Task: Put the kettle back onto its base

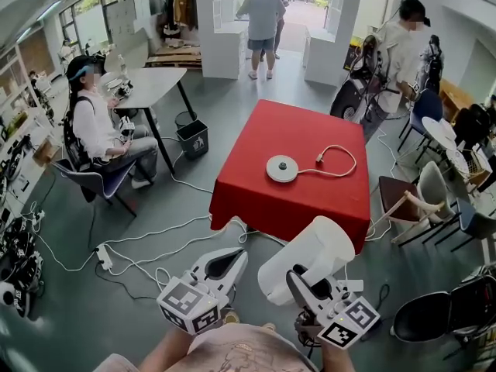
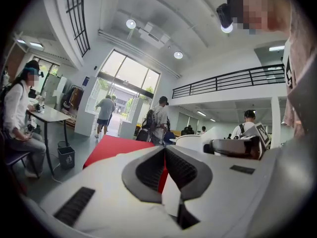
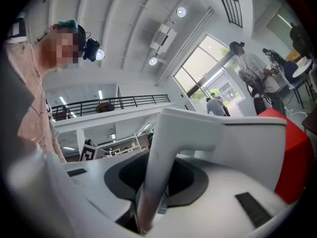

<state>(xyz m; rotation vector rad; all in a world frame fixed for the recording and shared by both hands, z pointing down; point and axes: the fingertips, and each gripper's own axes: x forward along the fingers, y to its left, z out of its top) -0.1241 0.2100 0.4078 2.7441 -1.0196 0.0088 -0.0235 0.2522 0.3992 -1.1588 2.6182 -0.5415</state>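
Note:
The round white kettle base (image 1: 281, 167) lies on the red table (image 1: 263, 130), its white cord (image 1: 335, 161) looped to the right. My right gripper (image 1: 299, 278) is shut on the handle (image 3: 157, 177) of the white kettle (image 1: 311, 256), which hangs in the air in front of the table's near edge, short of the base. In the right gripper view the kettle body (image 3: 237, 148) fills the space ahead of the jaws. My left gripper (image 1: 227, 262) is beside the kettle on its left, level, shut (image 2: 165, 150) with nothing in it.
A person sits at a white table (image 1: 151, 80) on the left, with a grey bin (image 1: 192, 138) nearby. White cables (image 1: 147, 246) trail over the floor by the red table's near left corner. Chairs (image 1: 422, 200) stand at the right. Other people stand at the back.

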